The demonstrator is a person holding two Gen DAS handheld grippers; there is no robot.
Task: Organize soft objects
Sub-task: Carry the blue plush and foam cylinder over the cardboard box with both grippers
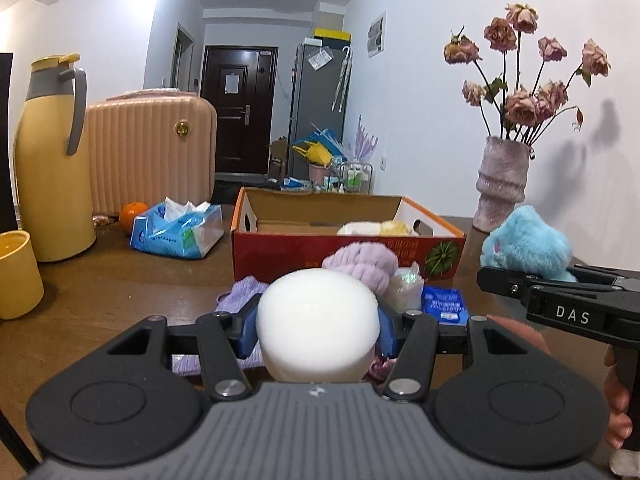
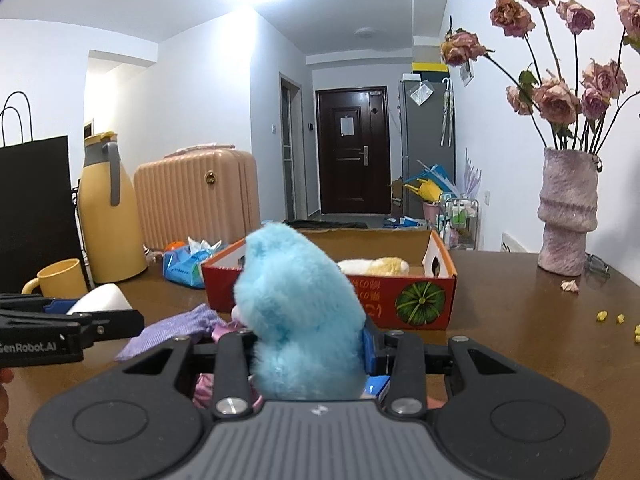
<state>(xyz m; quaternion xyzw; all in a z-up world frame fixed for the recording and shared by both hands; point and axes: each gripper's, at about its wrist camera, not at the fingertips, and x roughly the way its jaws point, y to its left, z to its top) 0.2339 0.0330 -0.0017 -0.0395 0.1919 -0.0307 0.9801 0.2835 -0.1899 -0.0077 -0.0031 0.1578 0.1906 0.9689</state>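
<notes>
Up close, the left gripper (image 1: 318,330) points slightly downward over the table (image 1: 120,280), its blue pads squeezing a white foam ball (image 1: 318,320). Beside it, the right gripper (image 2: 308,344) tilts the same way, clamped on a fluffy blue plush toy (image 2: 300,312). Just beyond lie a purple cloth (image 2: 176,330) and a lilac knitted piece (image 1: 360,266). Farther on, the orange cardboard box (image 1: 348,256) holds pale soft items (image 2: 374,266). A tissue pack (image 1: 178,230), yellow jug (image 1: 52,160) and flower vase (image 2: 568,216) stand behind.

From my seat the white foam ball (image 1: 318,326) blocks most of the purple cloth (image 1: 240,294), the blue plush (image 2: 298,316) hides my right tongs' (image 2: 308,344) tips, and the box's (image 2: 440,280) print is unreadable.
</notes>
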